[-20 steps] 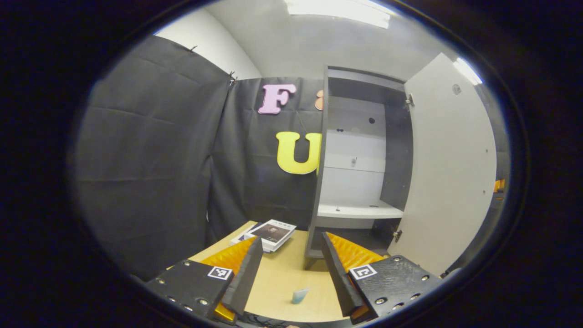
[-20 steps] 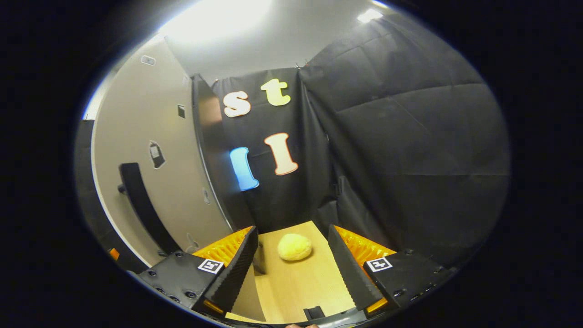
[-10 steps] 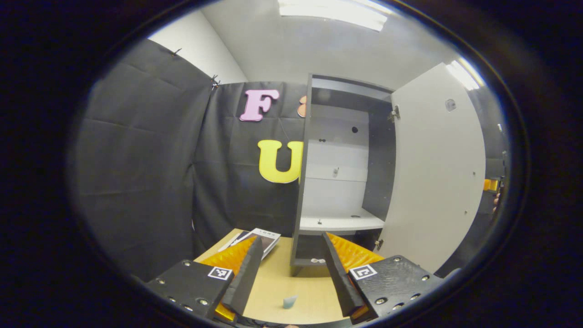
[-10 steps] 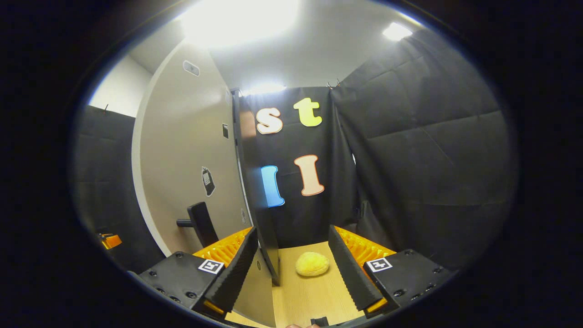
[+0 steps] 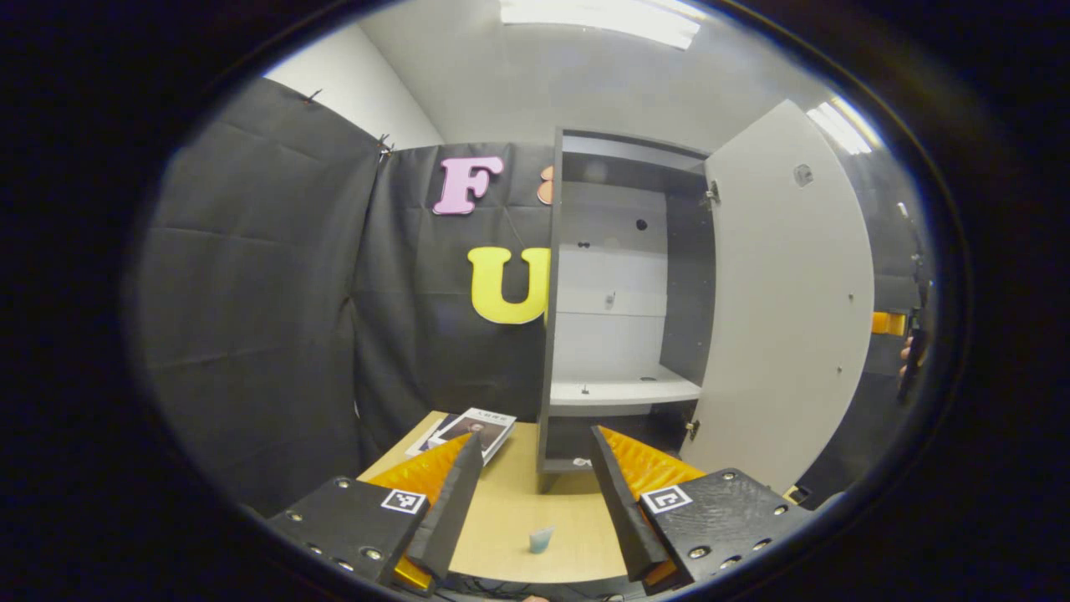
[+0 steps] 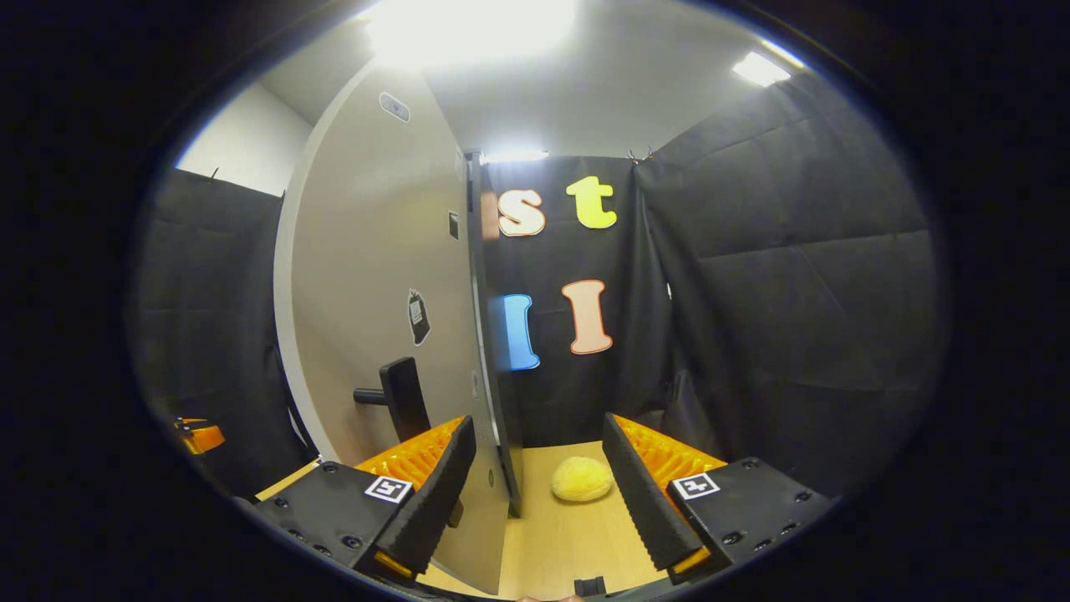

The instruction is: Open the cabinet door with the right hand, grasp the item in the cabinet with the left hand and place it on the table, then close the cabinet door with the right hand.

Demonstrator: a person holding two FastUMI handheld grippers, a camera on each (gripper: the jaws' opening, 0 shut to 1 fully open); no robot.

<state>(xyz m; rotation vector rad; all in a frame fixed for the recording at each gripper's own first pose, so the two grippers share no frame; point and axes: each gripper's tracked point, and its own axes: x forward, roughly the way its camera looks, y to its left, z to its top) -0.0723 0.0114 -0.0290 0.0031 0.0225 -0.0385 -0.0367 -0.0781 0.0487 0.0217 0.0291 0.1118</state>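
1. Hovering over the desk (image 5: 510,510), the left tool (image 5: 532,489) has its jaws wide and holds nothing; a small pale-blue item (image 5: 541,539) sits on the desk between its fingers, untouched.
2. The right tool (image 6: 535,489) is also spread wide and empty, its left finger (image 6: 430,493) in front of the door (image 6: 376,276), contact unclear.
3. The door stands swung open, with a dark handle (image 6: 401,400) on its outer face.
4. The cabinet (image 5: 623,293) stands on the desk, its white shelf (image 5: 623,390) bare; something small and pale (image 5: 583,461) lies in the dark bottom compartment.
5. A booklet (image 5: 468,431) lies on the desk left of the cabinet.
6. A yellow round lump (image 6: 582,479) rests on the desk between the right tool's fingers, farther off.
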